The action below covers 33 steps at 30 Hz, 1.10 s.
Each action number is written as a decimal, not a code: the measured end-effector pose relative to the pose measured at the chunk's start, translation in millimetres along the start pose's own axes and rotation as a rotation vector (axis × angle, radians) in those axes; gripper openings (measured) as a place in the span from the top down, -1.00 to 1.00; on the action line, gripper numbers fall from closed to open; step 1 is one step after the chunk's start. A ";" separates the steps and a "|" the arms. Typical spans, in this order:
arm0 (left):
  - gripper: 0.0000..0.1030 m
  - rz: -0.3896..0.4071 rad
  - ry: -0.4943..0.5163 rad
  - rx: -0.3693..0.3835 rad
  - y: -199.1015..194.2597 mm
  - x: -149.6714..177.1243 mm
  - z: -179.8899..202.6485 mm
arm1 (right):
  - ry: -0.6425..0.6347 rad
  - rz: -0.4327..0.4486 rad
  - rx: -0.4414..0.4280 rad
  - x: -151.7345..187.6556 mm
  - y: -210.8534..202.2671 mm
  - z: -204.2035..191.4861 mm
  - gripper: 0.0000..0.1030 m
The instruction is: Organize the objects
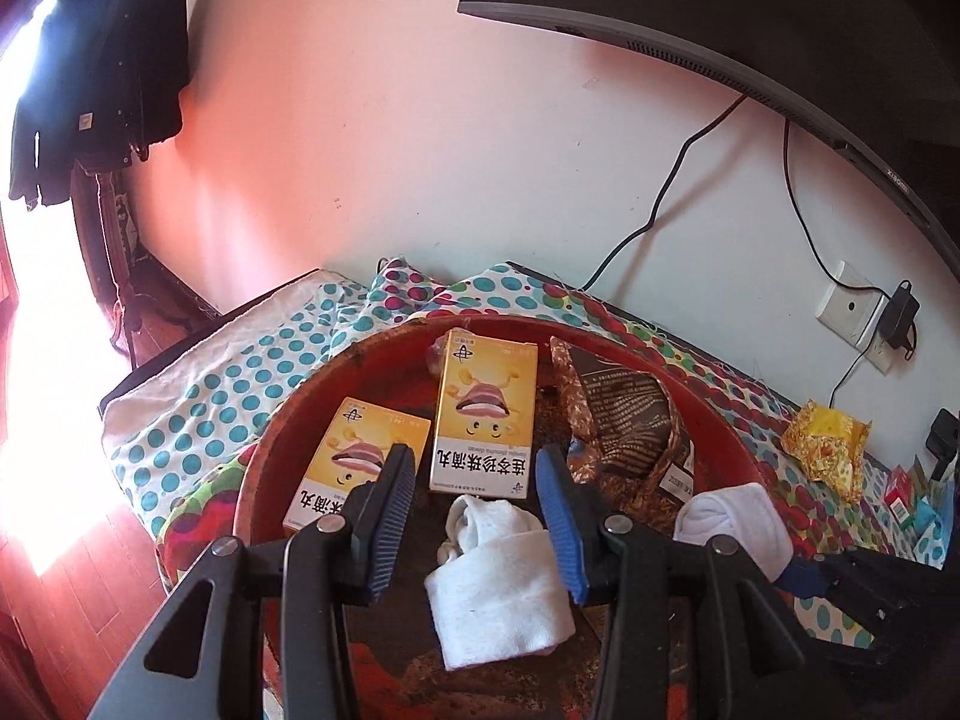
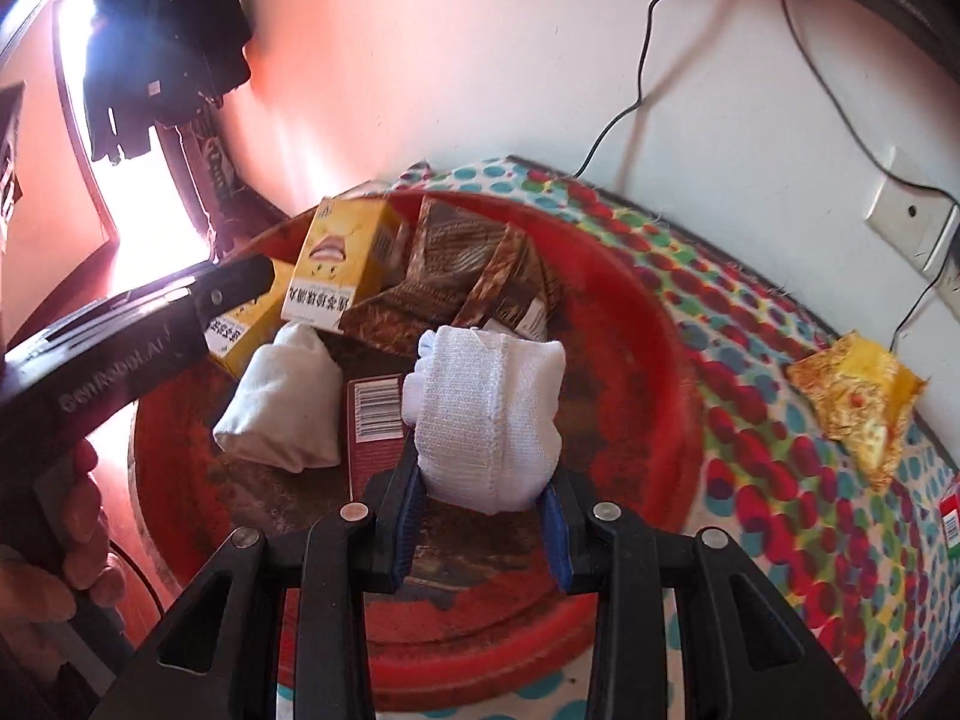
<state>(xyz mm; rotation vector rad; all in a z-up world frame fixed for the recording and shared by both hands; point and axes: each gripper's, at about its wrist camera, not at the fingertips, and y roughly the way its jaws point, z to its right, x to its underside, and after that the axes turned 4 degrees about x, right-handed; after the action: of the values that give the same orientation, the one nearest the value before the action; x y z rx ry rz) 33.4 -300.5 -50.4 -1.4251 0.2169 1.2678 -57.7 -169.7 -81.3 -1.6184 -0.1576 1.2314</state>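
Judging by the red basin (image 2: 660, 276), much is sorted: a rolled sock (image 2: 486, 414) is clamped in the right gripper (image 2: 486, 516) above it, the left gripper (image 1: 477, 516) is spread empty (the yellow packet (image 2: 858, 396) is left outside).

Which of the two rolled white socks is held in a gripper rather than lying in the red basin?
The ribbed-cuff sock, clamped by the right gripper above the red basin. The other sock lies loose on the basin floor, beneath the open left gripper.

Harsh daylight blown out at left window (image 1: 36, 300), pinkish wall cast, strong fisheye edge bending, slight blur
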 end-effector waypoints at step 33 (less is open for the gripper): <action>0.16 0.074 0.256 0.118 -16.0 24.6 69.6 | 0.460 0.041 0.342 29.4 -24.8 340.0 -0.42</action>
<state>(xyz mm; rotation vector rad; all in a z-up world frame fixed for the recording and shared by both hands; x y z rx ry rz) 16.5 -227.2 -42.7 -1.4859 0.5140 1.1102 -292.9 77.4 -54.2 -1.5585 0.3585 0.8317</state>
